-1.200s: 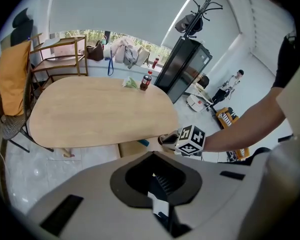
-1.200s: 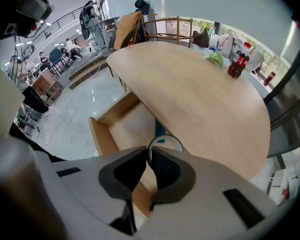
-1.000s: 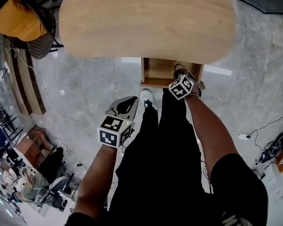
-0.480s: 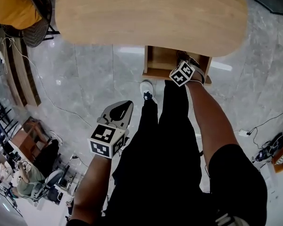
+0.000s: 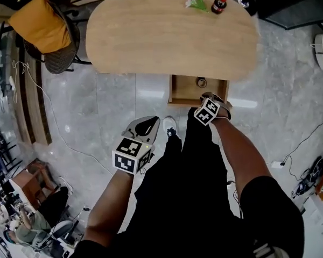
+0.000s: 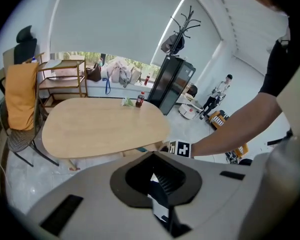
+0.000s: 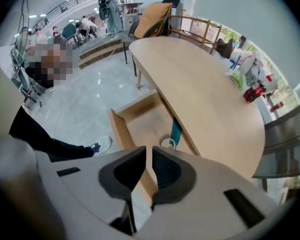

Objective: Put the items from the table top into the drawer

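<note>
Drawer (image 5: 185,93) stood open at 12 o'clock, back hidden under table (image 5: 151,42), right gripper (image 7: 146,154) at its front, left gripper (image 5: 144,125) over floor (image 5: 97,106), both closed, empty.

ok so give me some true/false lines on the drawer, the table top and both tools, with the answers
1. The drawer under the table is open. True.
2. The bottle lies in the drawer. False: it stands on the table top near the far edge, beside a green sprig.
3. The left tool grips the bottle. False: its jaws are together on nothing, and it hangs over the floor, away from the table.
4. A ring-shaped item lies in the drawer. True.
5. The right tool is over the middle of the table top. False: it is at the drawer's front edge.
</note>
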### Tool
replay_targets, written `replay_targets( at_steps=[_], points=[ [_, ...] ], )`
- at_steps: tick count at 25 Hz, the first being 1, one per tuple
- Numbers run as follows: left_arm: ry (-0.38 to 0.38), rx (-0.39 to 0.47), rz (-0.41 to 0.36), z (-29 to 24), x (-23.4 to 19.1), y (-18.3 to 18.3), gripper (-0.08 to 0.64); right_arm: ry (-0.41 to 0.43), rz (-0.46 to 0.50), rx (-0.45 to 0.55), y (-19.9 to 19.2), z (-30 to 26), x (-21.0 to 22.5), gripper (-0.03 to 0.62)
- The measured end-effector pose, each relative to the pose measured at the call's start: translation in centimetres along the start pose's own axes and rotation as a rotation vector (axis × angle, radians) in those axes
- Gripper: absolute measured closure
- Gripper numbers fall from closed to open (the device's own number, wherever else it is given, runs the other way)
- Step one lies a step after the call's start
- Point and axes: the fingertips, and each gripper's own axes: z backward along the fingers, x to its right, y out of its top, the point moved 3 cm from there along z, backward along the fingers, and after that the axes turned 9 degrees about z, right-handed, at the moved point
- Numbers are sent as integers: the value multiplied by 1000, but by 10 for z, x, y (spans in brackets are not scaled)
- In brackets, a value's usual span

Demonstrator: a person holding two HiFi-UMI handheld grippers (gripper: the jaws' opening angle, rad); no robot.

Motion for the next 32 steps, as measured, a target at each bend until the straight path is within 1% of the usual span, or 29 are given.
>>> replay_targets(
  at_steps=[3,6,8,11,12,14,15,17,20,24,26,28,32],
  points=[
    [-30,42,-58,32,15,12,560,-37,-80,94,24,69,-8,561],
    [-67,95,-95,68,27,23,560,-77,-212,235,55,151,-17,561],
    [-97,134,-96,90,35,27,560,-89,-328,364,75,210,-22,561],
    [-171,190,-77,122,53,29,560,-96,-503,594,101,306,-35,574],
    [-191,202,-85,130,59,28,560,-99,-547,663,106,336,-41,577],
    [-214,210,-133,140,71,25,560,-105,-601,769,110,384,-57,584],
    [-223,212,-163,142,78,25,560,-112,-609,799,108,401,-65,588],
    [-239,225,-205,146,93,26,560,-130,-602,825,99,425,-82,589],
    [-266,263,-220,156,115,27,560,-174,-583,865,84,452,-101,589],
    [-271,279,-262,163,140,21,560,-276,-552,950,70,487,-105,589],
    [-266,282,-260,163,152,13,560,-297,-548,969,60,499,-106,588],
    [-261,298,-248,161,167,8,560,-288,-541,981,46,509,-108,588],
    [-250,356,-211,158,208,2,560,-273,-502,999,9,531,-118,589]
  ],
)
